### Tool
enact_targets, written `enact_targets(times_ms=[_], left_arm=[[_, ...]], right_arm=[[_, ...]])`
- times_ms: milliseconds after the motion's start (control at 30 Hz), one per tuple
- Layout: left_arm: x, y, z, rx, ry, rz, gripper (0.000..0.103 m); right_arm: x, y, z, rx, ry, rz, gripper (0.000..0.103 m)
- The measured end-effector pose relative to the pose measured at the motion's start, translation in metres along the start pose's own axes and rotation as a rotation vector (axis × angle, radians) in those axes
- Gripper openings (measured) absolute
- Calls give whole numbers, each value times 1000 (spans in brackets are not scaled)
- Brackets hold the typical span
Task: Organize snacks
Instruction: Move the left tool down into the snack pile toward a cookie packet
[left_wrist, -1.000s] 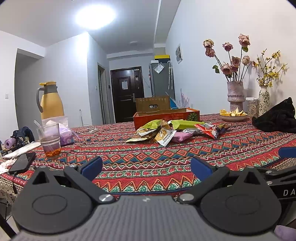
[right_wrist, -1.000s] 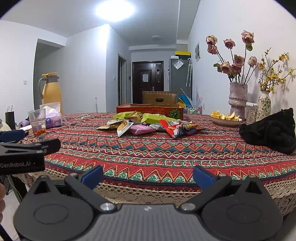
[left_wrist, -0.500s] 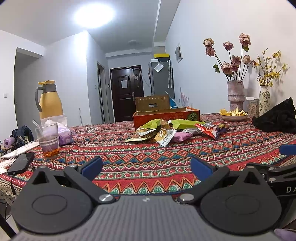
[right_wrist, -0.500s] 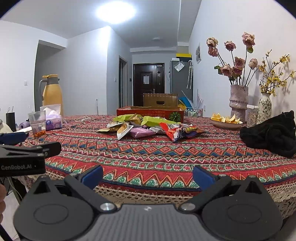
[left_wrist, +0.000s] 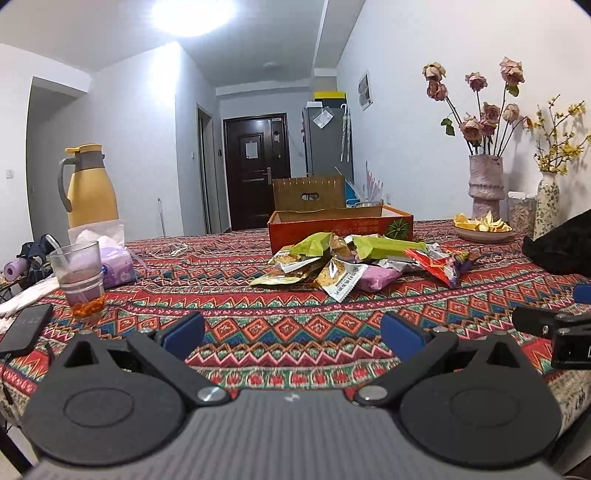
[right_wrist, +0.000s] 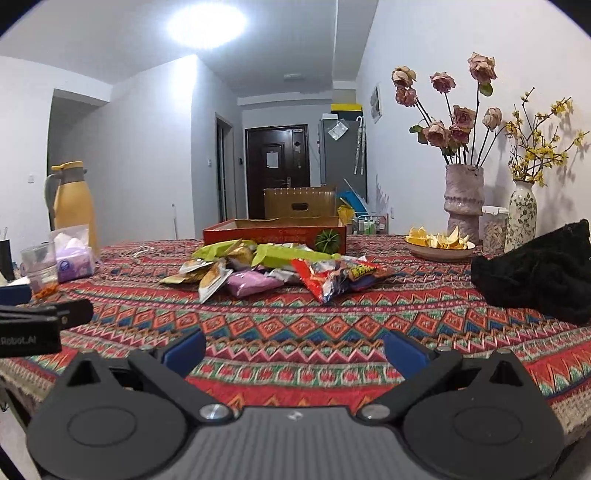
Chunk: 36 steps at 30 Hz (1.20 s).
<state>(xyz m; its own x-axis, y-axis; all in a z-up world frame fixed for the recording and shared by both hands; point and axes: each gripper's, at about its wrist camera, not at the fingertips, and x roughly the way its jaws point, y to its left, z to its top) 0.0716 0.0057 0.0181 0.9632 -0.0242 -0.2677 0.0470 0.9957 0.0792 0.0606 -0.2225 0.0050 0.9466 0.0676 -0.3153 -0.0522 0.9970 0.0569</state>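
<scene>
Item: snack pile (left_wrist: 354, 264), loose packets heaped mid-table on the patterned tablecloth (left_wrist: 258, 325), just in front of the open orange box (left_wrist: 340, 225); nothing boxed yet, by the look of it.

Left gripper (left_wrist: 291, 334): low at the near table edge; jaws spread wide, nothing between them; pile lies ahead and slightly to its right.

Right gripper (right_wrist: 293, 347): beside the left one, likewise spread and empty; pile ahead, a little to its left.

Nearest packets: red packet (right_wrist: 332, 277), long axis slanting toward the right gripper, which looks the nearer hand for it; yellow-white packet (left_wrist: 341, 278), corner pointing at the left gripper.

Bystanders: glass (left_wrist: 79, 278) at left; black cloth (right_wrist: 539, 275) at right; both well apart from the pile.
</scene>
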Motion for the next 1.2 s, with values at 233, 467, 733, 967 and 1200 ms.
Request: enact_targets(times_ms=[233,467,733,967,1200], left_arm=[[40,-2,13,6,38,-13,103],[83,-4,27,17,89,-38,103],[136,8,55,-13,137,-60,103],[182,32,69,9,169,-38,101],[218,69,72,6,211,16,101]], right_arm=[[34,-8,15,-7,20,-22,103],[72,-13,28,3,65,-37,103],[122,-12,56,2,102,26,100],[168,14,79,-62,134,121,85],[228,80,83,-248,223,272,71]])
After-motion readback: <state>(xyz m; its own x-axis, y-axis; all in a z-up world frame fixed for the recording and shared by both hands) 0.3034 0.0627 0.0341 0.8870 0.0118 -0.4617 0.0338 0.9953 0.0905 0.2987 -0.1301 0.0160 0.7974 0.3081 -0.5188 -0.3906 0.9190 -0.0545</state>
